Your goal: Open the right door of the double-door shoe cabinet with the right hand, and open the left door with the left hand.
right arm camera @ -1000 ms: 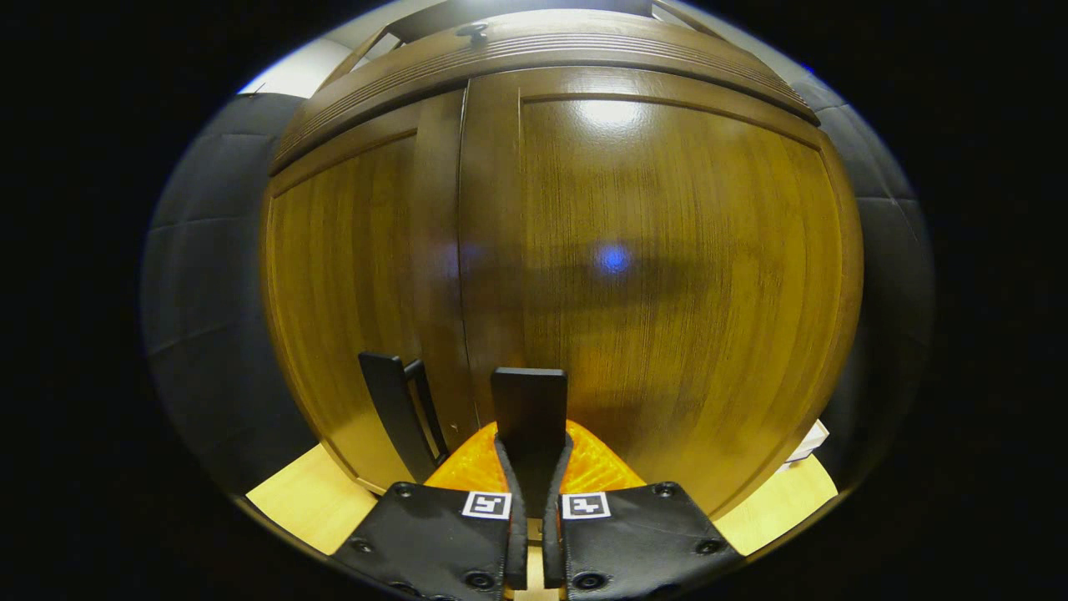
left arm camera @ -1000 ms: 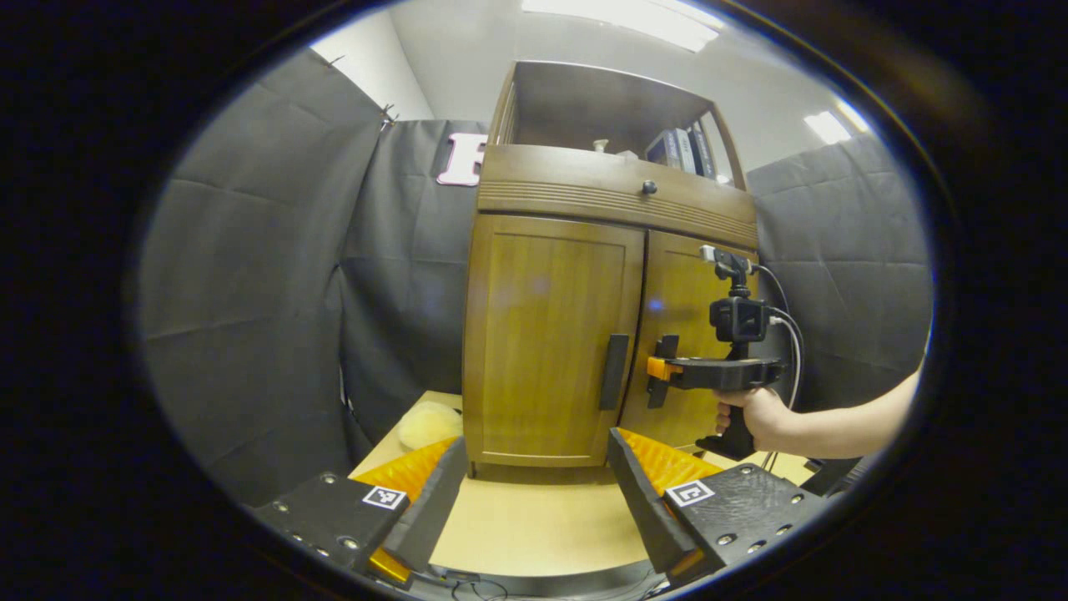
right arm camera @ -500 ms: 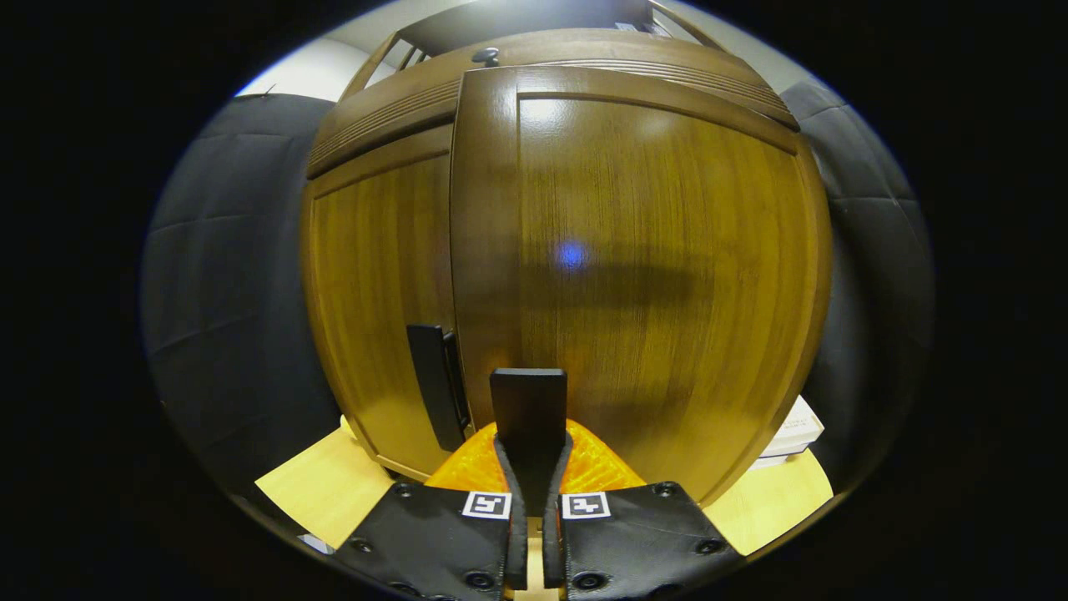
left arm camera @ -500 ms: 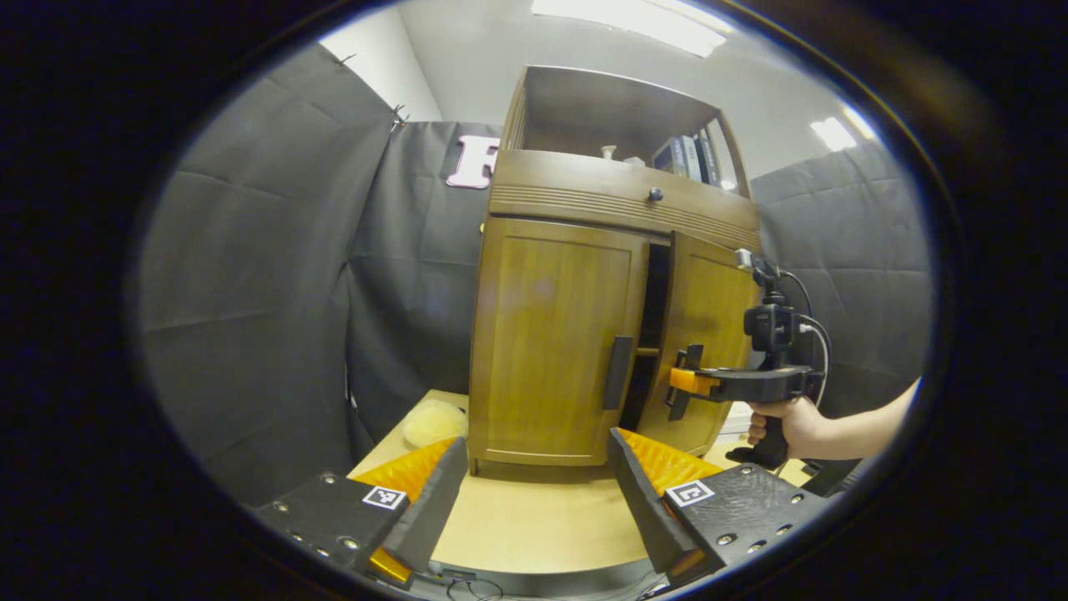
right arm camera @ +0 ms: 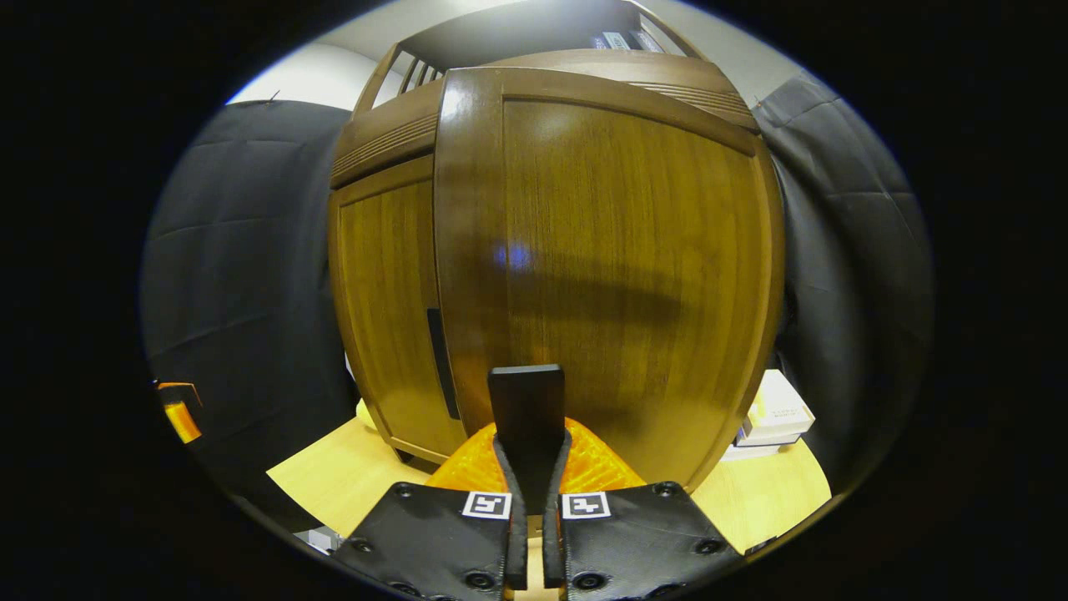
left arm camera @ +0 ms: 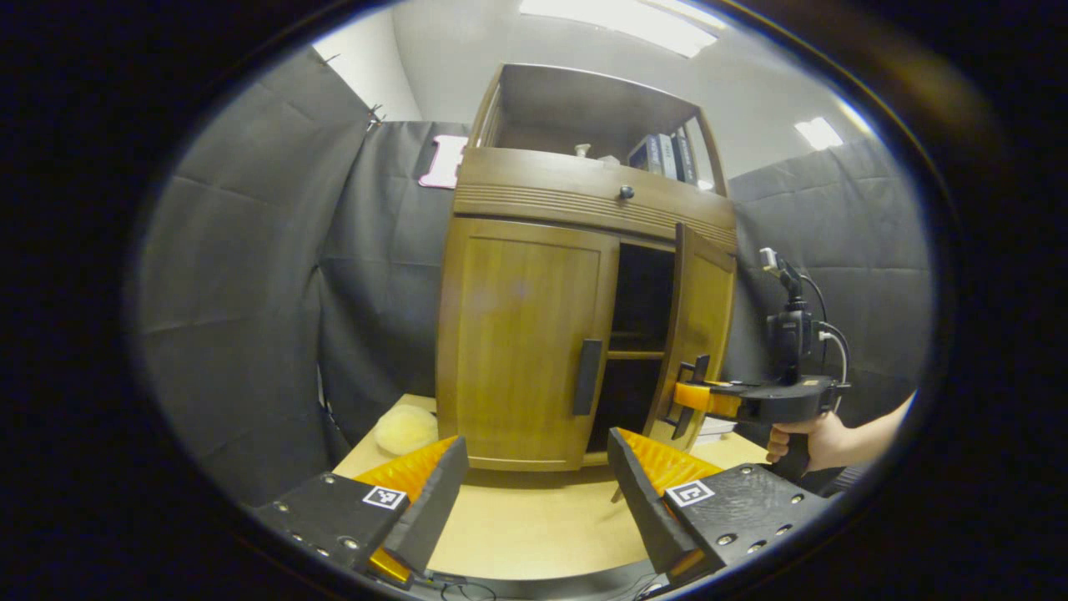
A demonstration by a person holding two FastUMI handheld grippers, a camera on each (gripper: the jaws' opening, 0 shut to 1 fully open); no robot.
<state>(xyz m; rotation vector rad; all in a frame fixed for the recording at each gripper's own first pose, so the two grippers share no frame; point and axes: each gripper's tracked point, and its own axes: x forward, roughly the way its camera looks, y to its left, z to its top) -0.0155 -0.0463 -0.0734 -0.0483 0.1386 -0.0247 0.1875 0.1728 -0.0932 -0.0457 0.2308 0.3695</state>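
The wooden shoe cabinet (left arm camera: 584, 200) stands on the table. Its right door (left arm camera: 701, 321) hangs partly open, with dark shelves showing behind it. My right gripper (left arm camera: 687, 394), held by a hand (left arm camera: 813, 441), is shut on that door's dark handle (left arm camera: 695, 376). In the right gripper view the handle (right arm camera: 526, 396) stands clamped inside my right gripper (right arm camera: 527, 455), in front of the right door (right arm camera: 626, 250). The left door (left arm camera: 521, 342) is closed, and its handle (left arm camera: 587, 377) is untouched. My left gripper (left arm camera: 534, 455) hovers open over the table, short of the cabinet.
A pale fluffy object (left arm camera: 405, 427) lies on the table (left arm camera: 534, 526) left of the cabinet. Books (left arm camera: 663, 156) stand on the upper shelf above a drawer knob (left arm camera: 625, 192). A stack of boxes (right arm camera: 772, 413) sits right of the cabinet. Dark cloth walls surround the booth.
The right door has swung from closed to partly open, pulled outward by my right gripper on its handle. My left gripper has stayed open and shifted only slightly.
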